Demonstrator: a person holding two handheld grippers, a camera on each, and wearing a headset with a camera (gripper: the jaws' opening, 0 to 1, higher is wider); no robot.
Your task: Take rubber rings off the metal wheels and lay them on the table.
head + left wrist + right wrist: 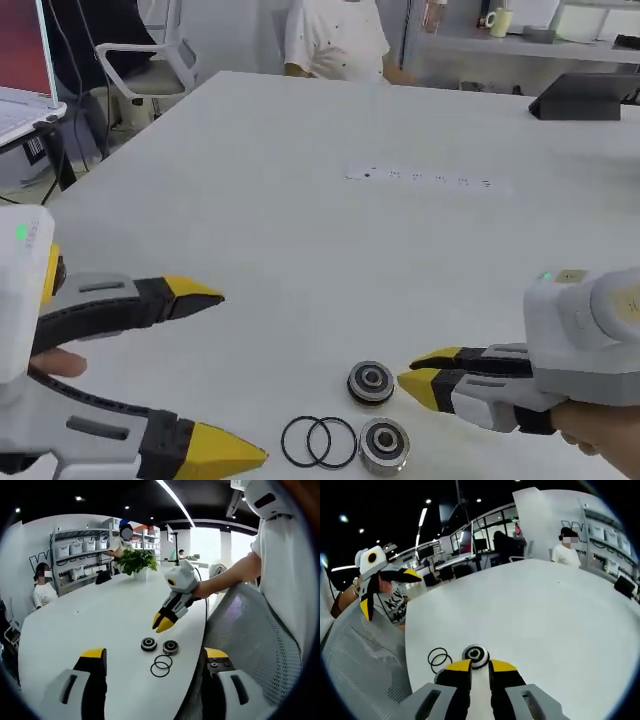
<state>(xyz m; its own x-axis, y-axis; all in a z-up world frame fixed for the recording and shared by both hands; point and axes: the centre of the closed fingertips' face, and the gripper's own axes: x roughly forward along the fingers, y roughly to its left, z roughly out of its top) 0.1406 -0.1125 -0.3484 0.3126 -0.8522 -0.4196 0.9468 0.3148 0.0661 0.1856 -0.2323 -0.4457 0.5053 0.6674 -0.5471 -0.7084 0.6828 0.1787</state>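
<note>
Two metal wheels lie near the table's front edge, one (pixel 371 382) behind the other (pixel 384 443). Left of them, two thin black rubber rings (pixel 318 441) lie flat and overlap. My right gripper (pixel 418 373) is shut and empty, its yellow tips just right of the farther wheel. In the right gripper view that wheel (pixel 476 654) sits directly ahead of the right gripper (pixel 475 666), with the rings (pixel 438 657) to its left. My left gripper (pixel 215 372) hangs wide open left of the rings, holding nothing. The left gripper view shows both wheels (pixel 148 644) (pixel 170 647) and the rings (pixel 161 666).
The white table (pixel 300 200) has a flush socket strip (pixel 420 178) in its middle. A person in a white shirt (pixel 335 40) sits at the far end. A laptop (pixel 20 100) stands far left, a black box (pixel 585 95) far right. A mesh chair back (pixel 250 630) stands close behind.
</note>
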